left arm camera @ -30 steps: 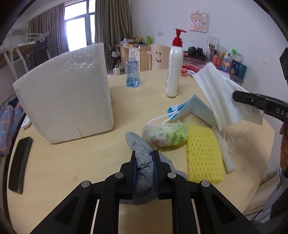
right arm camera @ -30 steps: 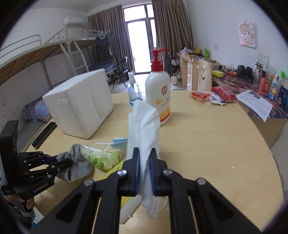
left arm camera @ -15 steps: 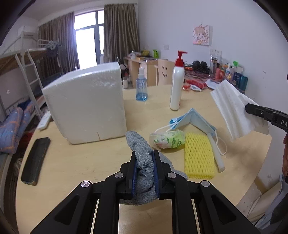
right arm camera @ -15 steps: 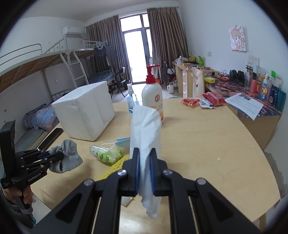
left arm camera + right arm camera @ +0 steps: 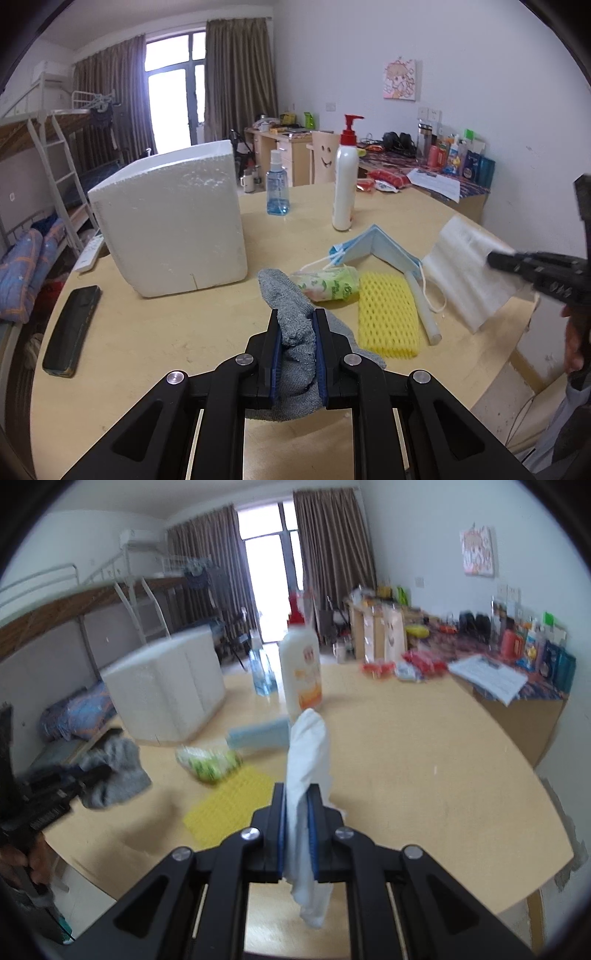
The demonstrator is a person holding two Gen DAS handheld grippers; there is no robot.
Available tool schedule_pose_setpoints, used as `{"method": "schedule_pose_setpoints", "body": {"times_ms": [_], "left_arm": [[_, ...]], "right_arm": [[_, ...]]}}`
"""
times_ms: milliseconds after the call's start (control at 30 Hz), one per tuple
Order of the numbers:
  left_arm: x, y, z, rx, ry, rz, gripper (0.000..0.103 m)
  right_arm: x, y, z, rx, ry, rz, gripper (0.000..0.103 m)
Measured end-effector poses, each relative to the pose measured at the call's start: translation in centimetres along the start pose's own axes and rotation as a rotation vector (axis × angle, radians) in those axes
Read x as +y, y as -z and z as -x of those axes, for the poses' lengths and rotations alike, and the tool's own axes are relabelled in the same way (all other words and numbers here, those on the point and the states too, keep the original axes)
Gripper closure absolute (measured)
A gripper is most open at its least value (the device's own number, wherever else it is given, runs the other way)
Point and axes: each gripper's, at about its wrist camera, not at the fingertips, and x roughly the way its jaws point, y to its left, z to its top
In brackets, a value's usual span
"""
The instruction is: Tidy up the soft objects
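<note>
— Where does the light come from?
— From the tall glass balcony door (image 5: 173,88) between the brown curtains; it is overexposed, almost pure white. The room is evenly bright, the shadows on the round pale wooden table (image 5: 155,332) are soft.
— Are both views sharp?
— The left wrist view is sharp. The right wrist view has motion blur everywhere. Both bend strongly at dark round edges.

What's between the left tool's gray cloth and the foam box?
Nothing visible. The left tool is shut on the gray cloth, and only bare table lies between it and the foam box. The green packet and yellow net lie to the right, off that line.
</note>
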Motion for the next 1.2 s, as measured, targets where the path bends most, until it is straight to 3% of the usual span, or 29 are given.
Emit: {"method": "schedule_pose_setpoints", "body": {"times_ms": [167,200,233,300,533,800,1200], "left_arm": [[-0.1,0.3,0.0,-0.004,0.0,0.005,0.087],[-0.1,0.3,-0.2,0.0,-0.004,0.004,0.087],[0.0,0.3,-0.3,0.004,-0.006,0.003,0.087],[0.1,0.4,-0.4,0.009,-0.004,0.009,0.087],[0.0,0.8,-0.9,0.024,-0.007,0.012,0.087],[0.1,1.1,-1.1,0.03,-0.002,0.015,0.087],[0.2,1.6,-0.7,0.022,0.015,0.025,0.087]], "right_arm": [[-0.3,1.4,-2.4,0.084,0.063,0.019,0.089],[-0.3,1.5,-2.7,0.095,0.067,0.02,0.083],[-0.4,1.6,-3.0,0.101,0.079,0.023,0.07],[-0.3,1.9,-3.2,0.11,0.1,0.045,0.058],[-0.5,3.4,-4.1,0.168,0.109,0.066,0.057],[-1.1,4.2,-4.8,0.213,0.132,0.055,0.044],[-1.4,4.1,-4.9,0.229,0.092,0.06,0.043]]}}
